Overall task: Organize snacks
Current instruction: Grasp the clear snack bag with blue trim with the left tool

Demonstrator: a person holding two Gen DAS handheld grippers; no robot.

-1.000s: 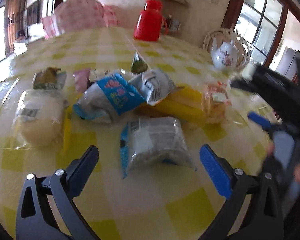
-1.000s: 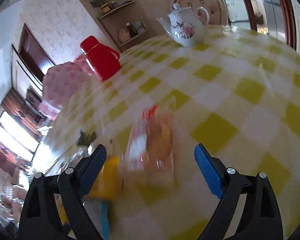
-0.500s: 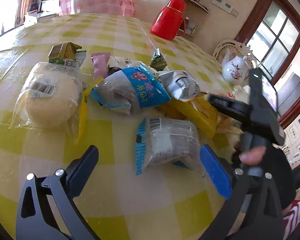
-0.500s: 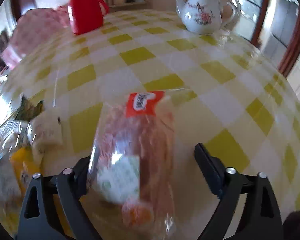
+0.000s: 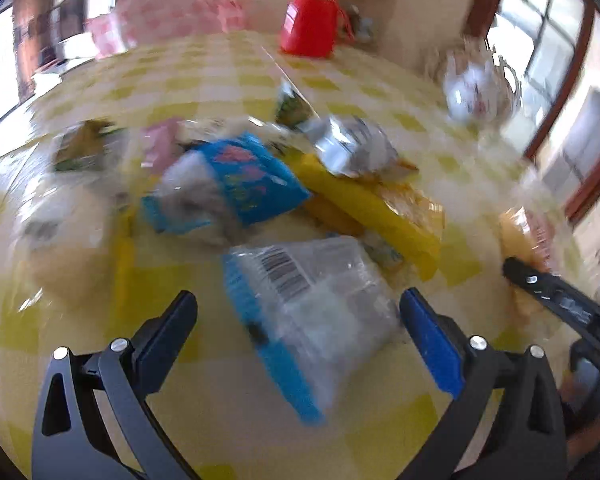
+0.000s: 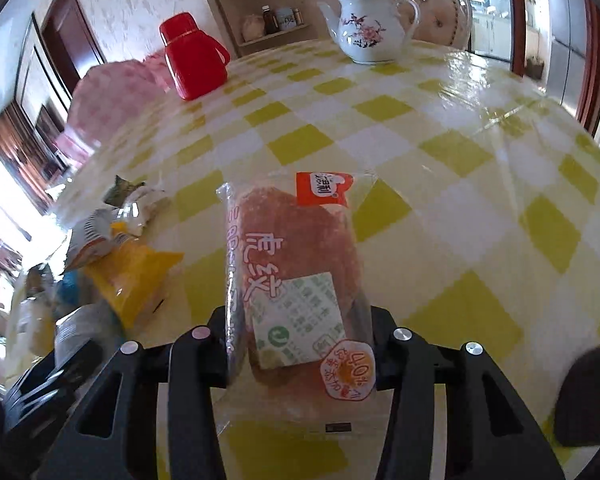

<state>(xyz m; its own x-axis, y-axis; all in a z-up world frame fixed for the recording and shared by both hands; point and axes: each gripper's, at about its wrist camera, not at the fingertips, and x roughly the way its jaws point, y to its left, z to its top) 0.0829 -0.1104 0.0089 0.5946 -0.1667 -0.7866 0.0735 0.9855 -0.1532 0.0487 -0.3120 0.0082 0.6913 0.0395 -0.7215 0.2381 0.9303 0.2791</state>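
The bench [image 6: 452,152] under its yellow-checked cover carries a heap of snack packs [image 5: 260,184] on my left side. My right gripper [image 6: 300,344] has its fingers closing around the orange bread pack [image 6: 296,264], which lies flat on the bench apart from the heap, both sides of its wrapper against them. My left gripper [image 5: 298,320] hangs with fingers released, the clear blue-edged pack [image 5: 312,300] lying between them untouched

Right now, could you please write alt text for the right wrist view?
The right claw is closing around a clear packet of orange-brown bread on a yellow-checked table. A white teapot and red jug stand behind.
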